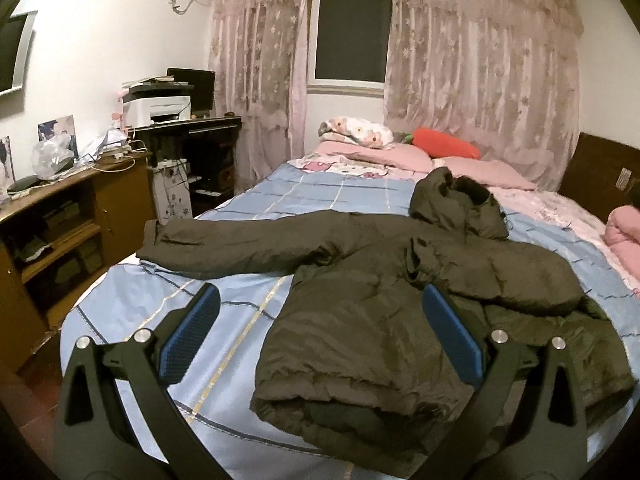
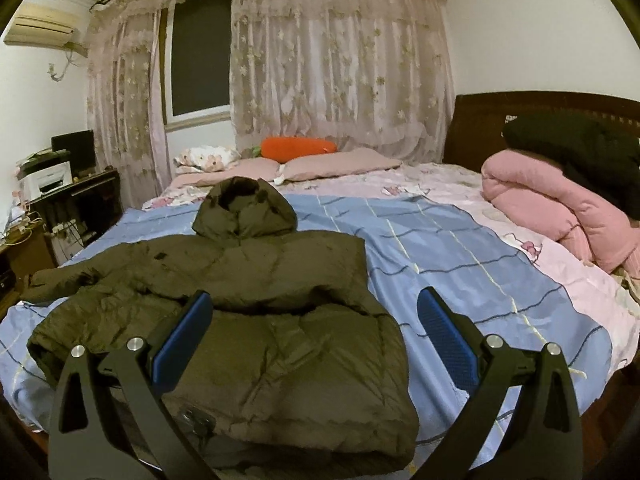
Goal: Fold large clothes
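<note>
I see my left gripper [image 1: 320, 312] with its blue-padded fingers [image 1: 188, 332] spread wide and holding nothing, hovering over the near hem of the dark olive jacket [image 1: 372, 292]; my right gripper [image 2: 316, 316] is just as wide and empty above the same jacket [image 2: 248, 300]. The jacket lies flat on the bed [image 1: 168, 320], hood [image 1: 452, 200] toward the pillows [image 1: 384, 154], one sleeve [image 1: 224, 246] stretched out to the left, on the blue checked sheet [image 2: 460, 264].
</note>
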### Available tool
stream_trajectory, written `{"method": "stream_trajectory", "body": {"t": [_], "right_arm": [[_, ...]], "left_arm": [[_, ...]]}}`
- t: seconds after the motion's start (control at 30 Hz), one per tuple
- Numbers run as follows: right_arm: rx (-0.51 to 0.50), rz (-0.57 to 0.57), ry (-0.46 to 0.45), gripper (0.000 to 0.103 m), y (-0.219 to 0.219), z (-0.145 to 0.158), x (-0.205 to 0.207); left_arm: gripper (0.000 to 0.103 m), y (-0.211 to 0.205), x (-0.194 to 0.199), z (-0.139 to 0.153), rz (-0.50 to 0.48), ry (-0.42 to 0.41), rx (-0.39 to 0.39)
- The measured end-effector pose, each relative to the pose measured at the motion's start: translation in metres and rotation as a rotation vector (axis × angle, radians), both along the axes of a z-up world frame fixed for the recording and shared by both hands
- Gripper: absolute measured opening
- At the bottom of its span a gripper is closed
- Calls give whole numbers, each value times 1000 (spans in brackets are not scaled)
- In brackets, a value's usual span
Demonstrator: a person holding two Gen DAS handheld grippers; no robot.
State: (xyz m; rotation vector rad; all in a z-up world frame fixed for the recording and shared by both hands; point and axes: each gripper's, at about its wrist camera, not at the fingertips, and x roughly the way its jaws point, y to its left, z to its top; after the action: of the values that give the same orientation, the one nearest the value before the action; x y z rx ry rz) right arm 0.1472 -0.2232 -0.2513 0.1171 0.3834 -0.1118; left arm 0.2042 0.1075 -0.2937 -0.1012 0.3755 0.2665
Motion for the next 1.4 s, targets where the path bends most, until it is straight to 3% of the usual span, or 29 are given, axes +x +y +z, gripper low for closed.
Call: {"method": "stream_trajectory", "body": {"t": [0.33,0.5,0.6,0.8,0.9,0.97,1.13,1.4], "right_arm": [[12,-21,16,102,-9,-6,-1],[0,-17,22,102,-5,-7,1],[-8,-9,30,102,-2,-9,5],[-29,4,40,102,6,-13,9],[-29,9,42,102,7,-14,10],[-29,12,40,102,8,-14,10],[-17,20,45,102,7,-15,15],[-7,44,56,102,14,-20,23]], "left_arm": [[101,-2,2,-2,-14,29,65],[101,0,2,-2,-33,26,53],[101,6,2,-1,-56,15,3],[101,50,8,-9,-70,-15,-230],[101,84,7,-18,-66,-65,-417],[101,114,10,-32,-69,-66,-621],[101,165,14,-64,-64,-75,-940],[101,217,18,-90,36,-91,-1009]]}}
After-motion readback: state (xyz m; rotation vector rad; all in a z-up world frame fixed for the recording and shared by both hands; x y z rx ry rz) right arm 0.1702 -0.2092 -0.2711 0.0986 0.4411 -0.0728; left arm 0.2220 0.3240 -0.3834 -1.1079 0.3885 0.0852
